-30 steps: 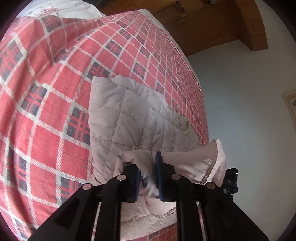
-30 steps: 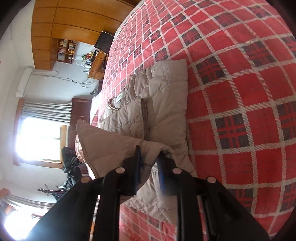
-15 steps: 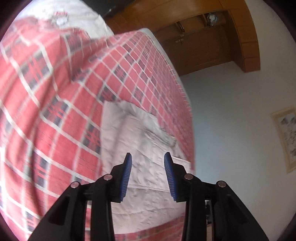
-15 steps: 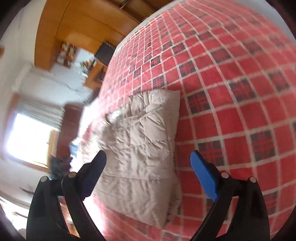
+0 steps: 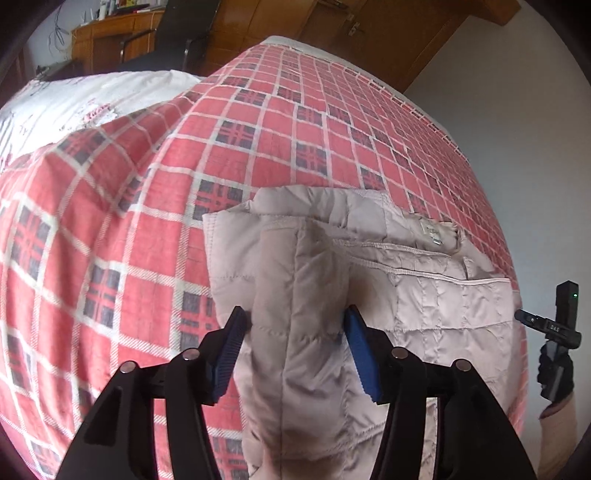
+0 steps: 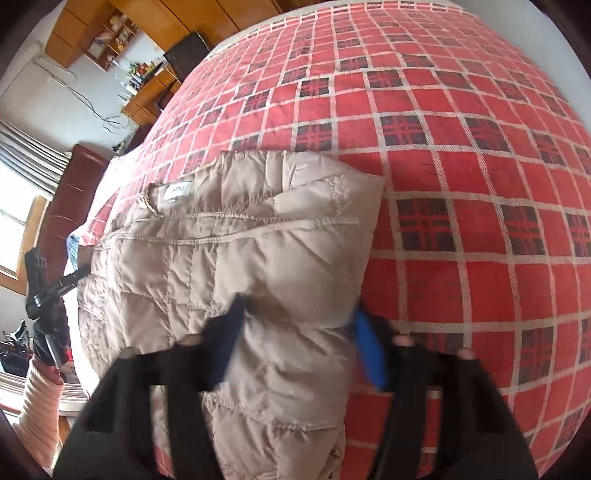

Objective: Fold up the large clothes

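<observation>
Beige quilted jacket [image 5: 369, 295] lying folded on a bed [image 5: 110, 221] covered in a red plaid blanket with white grid lines and dark squares. Folded into a thick, roughly rectangular bundle, collar and a small white label [image 6: 179, 191] turned up on top, near the bed's long side edge next to a pale wall [image 5: 517, 129]. Seen from the right wrist camera too, same jacket [image 6: 229, 266], stitched seams running across it, plaid blanket [image 6: 461, 221] stretching away beyond it toward the far end of the bed.

Left hand-held gripper [image 5: 295, 350] spread fairly wide, blue pads [image 5: 360, 354] set either side of a raised padded fold at the near part of the jacket; whether pressing on the fabric or only straddling it cannot be told. Right hand-held gripper [image 6: 295, 343] blurred, likewise spread wide, its fingers either side of a puffy near portion of the jacket; grip on the cloth cannot be told.

White patterned bedding [image 5: 74, 99] lying at the far left corner of the bed. Wooden cabinets [image 5: 332, 22] and a desk beyond. Pink ribbed sleeve [image 6: 38, 402] and dark glove of the person at the left edge of the right wrist view.
</observation>
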Motion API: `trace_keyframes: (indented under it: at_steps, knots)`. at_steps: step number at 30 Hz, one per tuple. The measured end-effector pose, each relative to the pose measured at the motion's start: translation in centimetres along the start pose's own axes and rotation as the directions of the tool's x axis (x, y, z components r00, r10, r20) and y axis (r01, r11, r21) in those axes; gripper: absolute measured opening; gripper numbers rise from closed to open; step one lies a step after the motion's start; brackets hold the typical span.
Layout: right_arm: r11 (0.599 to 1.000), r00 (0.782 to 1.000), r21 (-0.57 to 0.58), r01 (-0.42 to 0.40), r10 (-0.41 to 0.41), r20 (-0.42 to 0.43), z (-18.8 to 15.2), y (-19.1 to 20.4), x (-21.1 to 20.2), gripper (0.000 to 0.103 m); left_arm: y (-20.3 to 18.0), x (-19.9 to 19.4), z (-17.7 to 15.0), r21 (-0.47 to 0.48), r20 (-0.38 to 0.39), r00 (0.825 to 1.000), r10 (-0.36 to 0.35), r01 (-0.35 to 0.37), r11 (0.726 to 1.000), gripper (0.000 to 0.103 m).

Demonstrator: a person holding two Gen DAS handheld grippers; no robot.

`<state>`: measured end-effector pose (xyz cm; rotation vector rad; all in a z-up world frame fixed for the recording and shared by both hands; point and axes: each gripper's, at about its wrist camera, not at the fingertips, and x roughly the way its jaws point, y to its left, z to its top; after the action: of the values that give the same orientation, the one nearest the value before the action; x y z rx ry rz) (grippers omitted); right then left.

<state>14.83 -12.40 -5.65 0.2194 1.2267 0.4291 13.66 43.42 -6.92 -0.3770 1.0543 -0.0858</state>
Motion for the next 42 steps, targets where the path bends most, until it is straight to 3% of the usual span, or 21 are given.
trace_keyframes:
  at_steps: [1,2,3,5,11,17,20,25,29,33,39,42]
  knots:
    - [1.0,1.0,-0.014,0.003,-0.003,0.011,-0.1,0.2,-0.2,0.029,-0.4,-0.2,0.0,0.014,0.011,1.0,-0.002,0.001,1.0,0.028]
    - [1.0,1.0,-0.031,0.0,0.001,0.025,-0.3,0.3,-0.7,0.023,-0.9,-0.7,-0.2,0.033,0.029,1.0,-0.007,0.006,0.999,0.017]
    - [0.999,0.999,-0.035,-0.004,0.006,0.035,-0.4,0.3,-1.1,0.015,-1.5,-1.2,-0.4,0.057,0.052,0.999,-0.004,0.001,0.998,0.014]
    - [0.999,0.997,-0.037,-0.029,0.032,0.066,-0.7,0.4,-2.3,0.011,-2.7,-2.6,-0.8,0.108,0.105,0.994,0.008,-0.019,0.994,0.008]
    - [0.995,0.982,-0.071,-0.075,0.086,0.167,-0.3,1.3,-6.7,0.009,-4.3,-6.9,0.3,0.108,0.241,0.969,-0.052,0.026,0.994,0.005]
    - [0.995,0.962,-0.049,-0.089,0.099,0.254,3.9,1.3,-8.7,0.009,-4.8,-7.5,4.7,0.078,0.317,0.947,-0.043,0.019,0.997,0.005]
    - [0.994,0.962,-0.022,-0.103,0.105,0.253,6.6,1.1,-7.5,0.009,-4.4,-5.8,7.0,0.063,0.309,0.951,-0.022,0.002,0.998,0.005]
    - [0.996,0.978,0.038,-0.08,0.071,0.196,9.2,-0.4,-3.1,0.009,-3.0,-0.9,8.7,0.042,0.211,0.977,0.037,-0.047,0.998,0.005]
    - [0.996,0.991,0.084,-0.044,0.032,0.133,9.7,-1.7,0.6,0.009,-1.3,3.3,8.7,0.017,0.107,0.991,0.078,-0.08,0.997,0.005]
    - [0.992,0.997,0.129,-0.012,0.002,0.078,9.7,-3.0,3.6,0.009,0.0,6.2,8.2,0.006,0.03,0.995,0.098,-0.098,0.995,0.006]
    - [0.985,0.999,0.17,-0.004,-0.004,0.043,9.1,-3.9,5.7,0.013,0.9,7.1,7.8,-0.048,0.002,0.997,0.082,-0.082,0.995,0.012]
    - [0.984,0.999,0.176,-0.011,0.001,0.052,8.9,-3.9,4.9,0.02,1.2,5.6,7.8,-0.093,0.005,0.998,0.067,-0.067,0.993,0.018]
